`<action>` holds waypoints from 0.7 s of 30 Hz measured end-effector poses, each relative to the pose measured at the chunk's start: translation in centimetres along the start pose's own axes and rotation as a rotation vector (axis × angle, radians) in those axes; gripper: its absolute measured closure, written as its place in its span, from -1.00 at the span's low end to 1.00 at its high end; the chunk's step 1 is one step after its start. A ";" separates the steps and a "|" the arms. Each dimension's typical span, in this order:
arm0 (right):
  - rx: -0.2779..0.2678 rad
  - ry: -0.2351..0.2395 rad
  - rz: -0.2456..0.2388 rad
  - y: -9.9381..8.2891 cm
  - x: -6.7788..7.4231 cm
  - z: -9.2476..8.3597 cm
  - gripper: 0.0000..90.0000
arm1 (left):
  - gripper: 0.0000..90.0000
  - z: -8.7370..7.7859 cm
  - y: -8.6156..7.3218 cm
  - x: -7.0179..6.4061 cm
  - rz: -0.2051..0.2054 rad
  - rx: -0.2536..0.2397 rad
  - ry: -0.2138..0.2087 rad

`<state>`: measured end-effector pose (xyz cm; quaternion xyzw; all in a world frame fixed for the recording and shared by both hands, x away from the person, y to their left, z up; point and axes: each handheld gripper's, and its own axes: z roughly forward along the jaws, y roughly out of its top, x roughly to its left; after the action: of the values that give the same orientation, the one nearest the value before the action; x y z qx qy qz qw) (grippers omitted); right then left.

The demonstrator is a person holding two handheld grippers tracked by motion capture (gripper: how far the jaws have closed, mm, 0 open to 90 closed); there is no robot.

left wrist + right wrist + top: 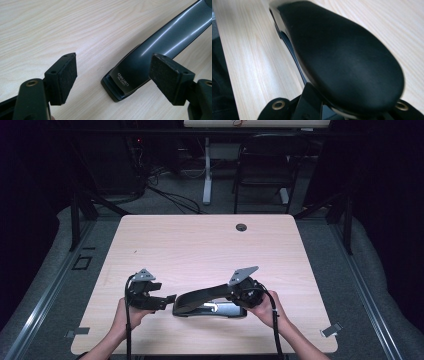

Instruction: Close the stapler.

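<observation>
A long black stapler point(205, 301) lies near the front edge of the light wood table point(200, 245), its handle arm raised toward the right. My right gripper point(242, 291) is shut on the wide rear end of that handle point(342, 57), which bulges up between its jaws point(339, 111). My left gripper point(168, 300) stands open just left of the stapler's front tip. In the left gripper view the tip point(125, 82), with small white lettering, lies ahead of the two pads point(67, 75), untouched, and the gripper point(117, 76) holds nothing.
A round cable hole point(241, 227) sits at the table's far edge. Beyond it stand a dark chair point(265, 165) and a white table leg point(206, 170) on grey carpet. Bare wood stretches over the far half of the table.
</observation>
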<state>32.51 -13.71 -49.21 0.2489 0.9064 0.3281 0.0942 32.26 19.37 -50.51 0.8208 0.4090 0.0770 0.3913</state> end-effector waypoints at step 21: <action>0.104 0.023 0.050 -2.6 -1.4 0.8 0.96 | -0.53 -0.1 0.0 0.4 -0.014 0.005 -0.003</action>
<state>32.98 -15.71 -51.43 0.2720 0.9167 0.2859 0.0625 32.45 19.74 -50.56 0.8191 0.4143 0.0722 0.3902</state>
